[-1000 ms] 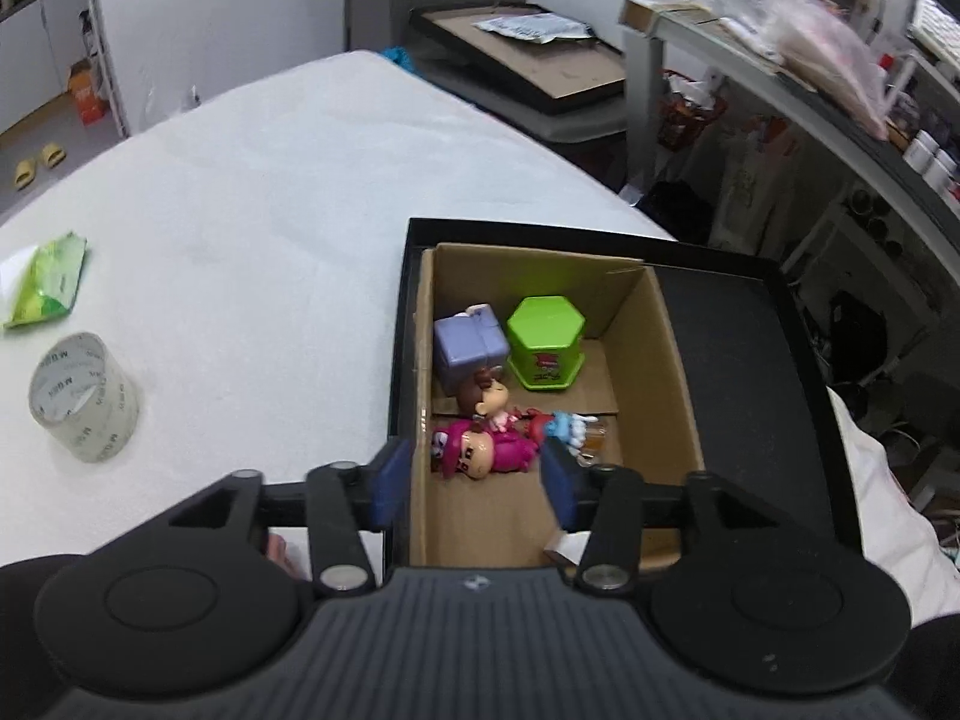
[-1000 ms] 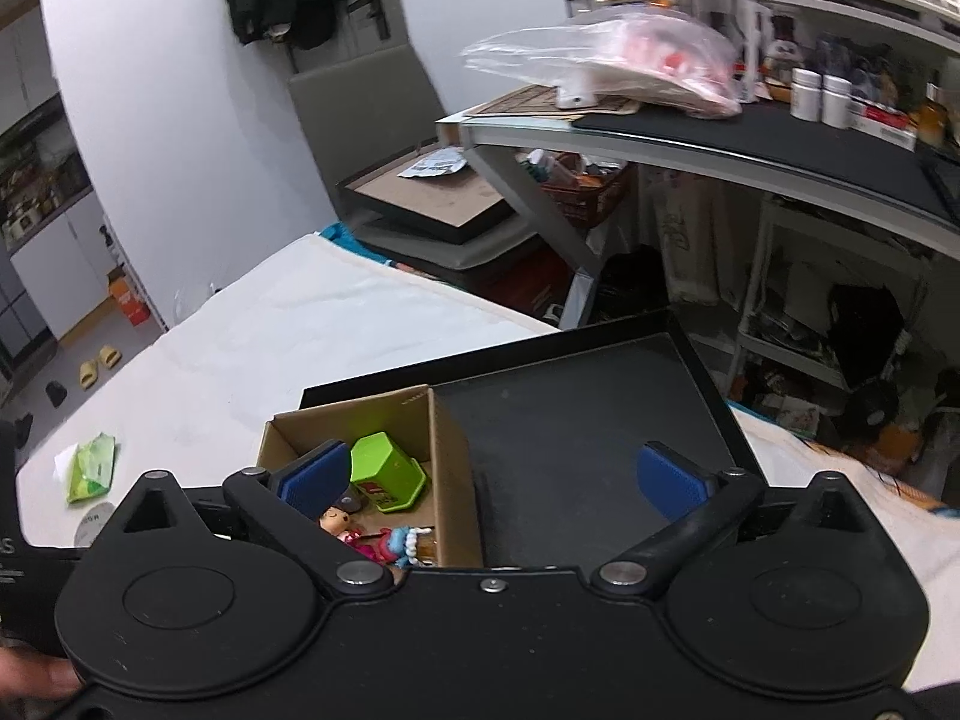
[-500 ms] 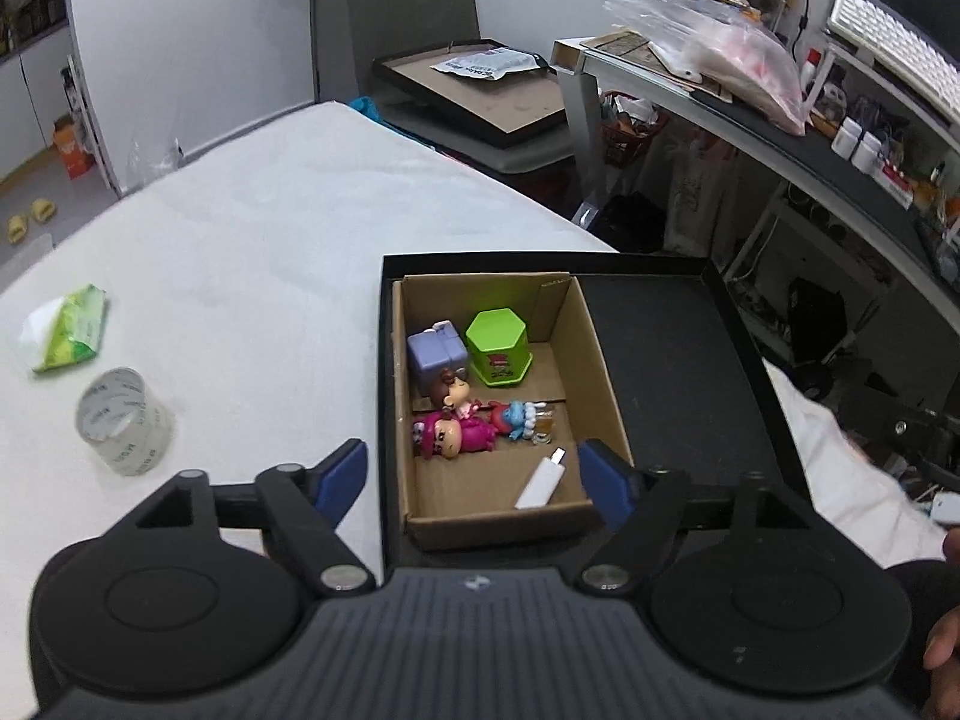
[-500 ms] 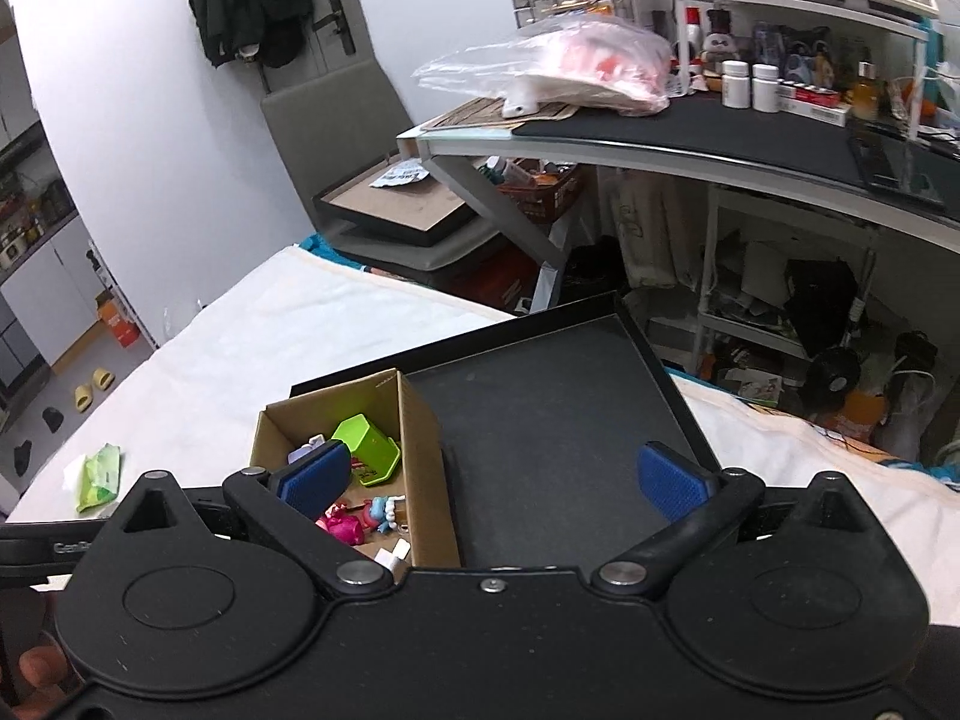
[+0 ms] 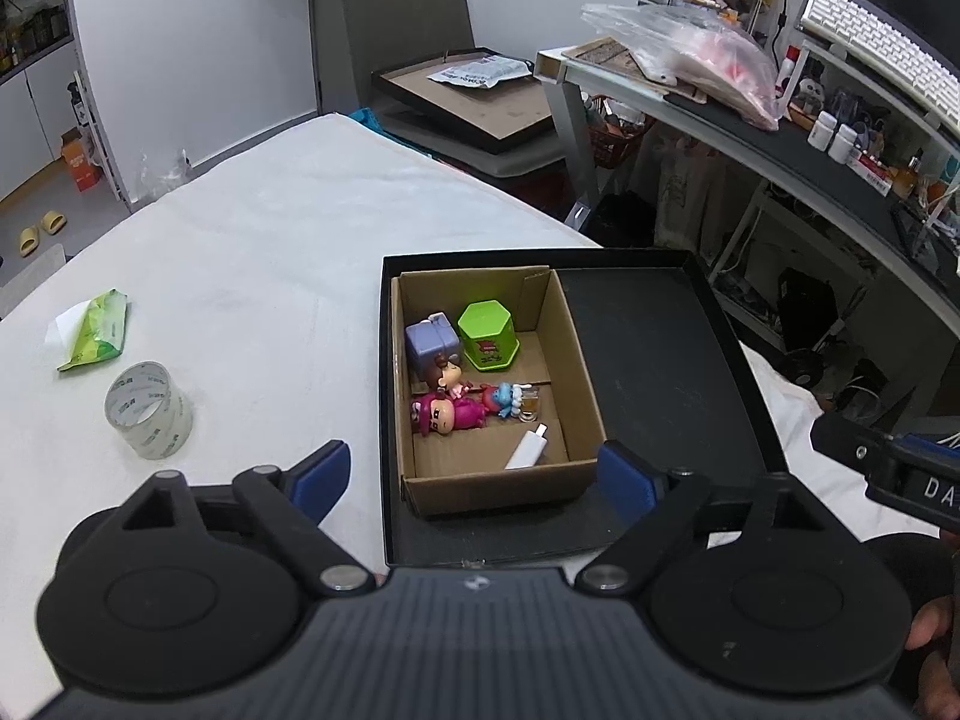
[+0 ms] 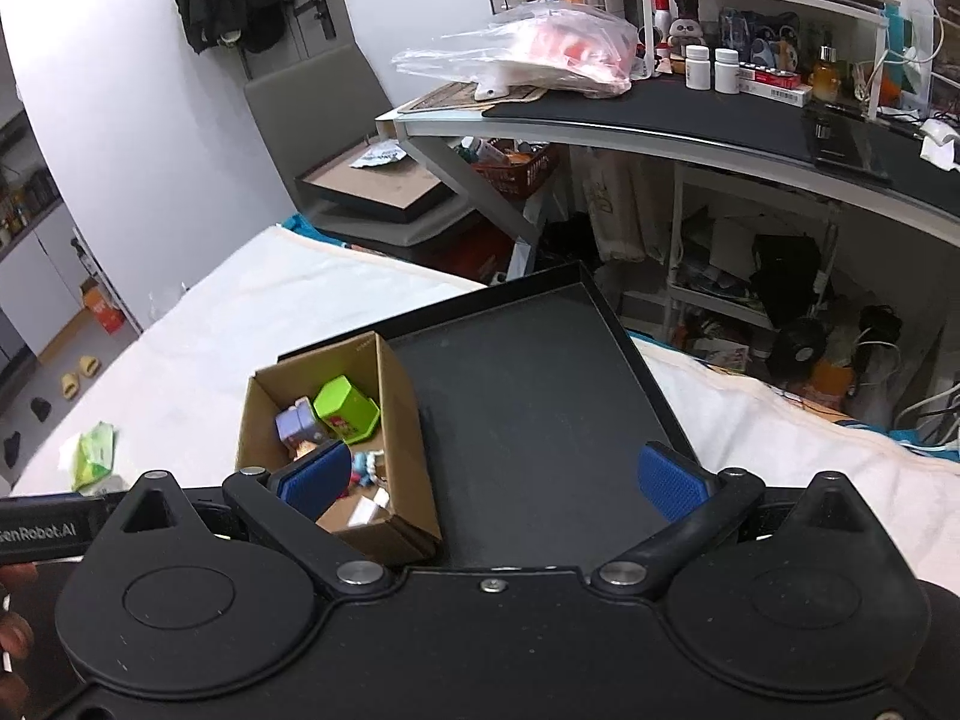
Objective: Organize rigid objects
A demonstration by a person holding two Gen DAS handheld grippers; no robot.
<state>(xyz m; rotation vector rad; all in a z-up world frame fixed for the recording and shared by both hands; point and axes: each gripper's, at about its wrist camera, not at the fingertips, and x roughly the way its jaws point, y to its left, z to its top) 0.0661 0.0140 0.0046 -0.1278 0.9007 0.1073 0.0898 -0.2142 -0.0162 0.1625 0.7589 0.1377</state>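
Observation:
A cardboard box (image 5: 576,372) stands in the left half of a black tray (image 5: 660,360) on the white table. Inside lie a green hexagonal container (image 5: 487,333), a purple cube (image 5: 429,339), a pink figurine (image 5: 447,414), a small blue figurine (image 5: 507,399) and a white stick (image 5: 528,449). My left gripper (image 5: 474,474) hovers above the box's near edge, its jaws opening wide with nothing between them. My right gripper (image 6: 492,477) stands open and empty over the tray (image 6: 540,408), beside the box (image 6: 408,432).
A clear tape roll (image 5: 149,414) and a green packet (image 5: 96,330) lie on the table to the left. The tray's right half is bare. A cluttered desk (image 6: 660,114) and a chair with a framed board (image 5: 468,96) stand beyond the table.
The left gripper rose and drew back from the box while its jaws spread wide, and the white stick now lies free in the box. The right gripper drew back slightly.

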